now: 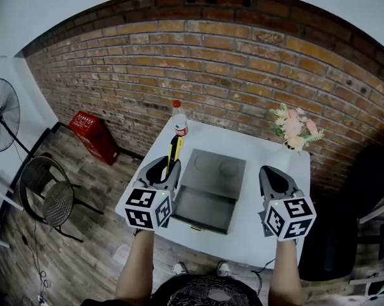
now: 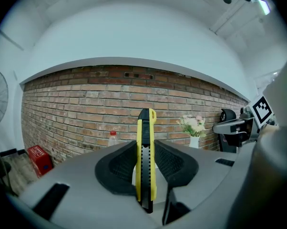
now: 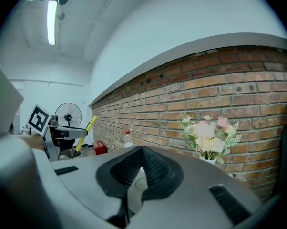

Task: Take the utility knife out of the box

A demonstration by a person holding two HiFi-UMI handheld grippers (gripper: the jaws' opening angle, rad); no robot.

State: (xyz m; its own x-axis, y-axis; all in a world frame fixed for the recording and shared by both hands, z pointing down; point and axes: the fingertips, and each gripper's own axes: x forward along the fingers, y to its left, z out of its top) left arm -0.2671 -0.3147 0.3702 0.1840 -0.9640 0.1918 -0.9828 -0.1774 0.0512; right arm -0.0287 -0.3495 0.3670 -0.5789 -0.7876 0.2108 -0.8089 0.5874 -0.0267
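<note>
1. My left tongs (image 2: 146, 149) clamp the utility knife (image 2: 146, 125), held left of the box (image 1: 211, 187) and clear of it, so I judge it out
2. My right tongs (image 3: 141, 157), clenched and empty, hover right of the box, out of the way

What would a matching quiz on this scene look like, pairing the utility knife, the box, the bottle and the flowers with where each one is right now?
Things:
1. utility knife
2. box
3. bottle
4. flowers

Places:
A. at the far right corner of the table
B. lying open in the middle of the table
C. at the far left corner of the table
D. clamped upright between the jaws of the left gripper

Pairs: 1-D, 2-B, 3-C, 4-A
</note>
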